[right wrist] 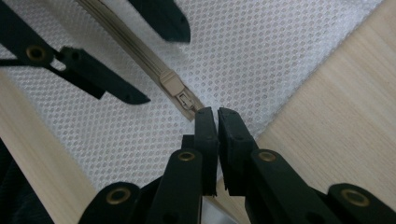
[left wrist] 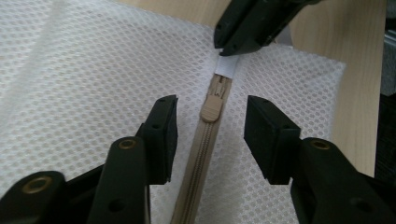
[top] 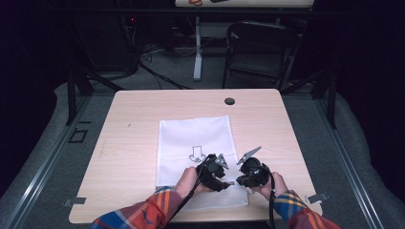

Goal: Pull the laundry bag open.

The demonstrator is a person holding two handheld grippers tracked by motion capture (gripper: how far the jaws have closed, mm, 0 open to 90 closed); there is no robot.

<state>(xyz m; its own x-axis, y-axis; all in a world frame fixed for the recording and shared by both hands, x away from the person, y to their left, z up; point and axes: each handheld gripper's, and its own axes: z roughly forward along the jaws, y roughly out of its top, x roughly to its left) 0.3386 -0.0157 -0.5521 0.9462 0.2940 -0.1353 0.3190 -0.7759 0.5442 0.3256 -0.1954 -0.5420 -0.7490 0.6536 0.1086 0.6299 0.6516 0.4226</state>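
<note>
White mesh laundry bag [top: 193,143] at centre of the wooden table [top: 129,143], right gripper [right wrist: 217,114] pinched on the white tab [left wrist: 227,66] at the zipper's end, left gripper [left wrist: 210,126] spread – zipper slider [left wrist: 214,101] between its jaws, untouched.

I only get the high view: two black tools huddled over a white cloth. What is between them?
Observer: The cloth is a white mesh bag with a beige zipper.
Visitor: Is either tool gripping it?
Observer: The right gripper is shut on a white tab at the zipper's end.
Visitor: And the left?
Observer: The left gripper is open, jaws either side of the zipper slider, not touching.
</note>
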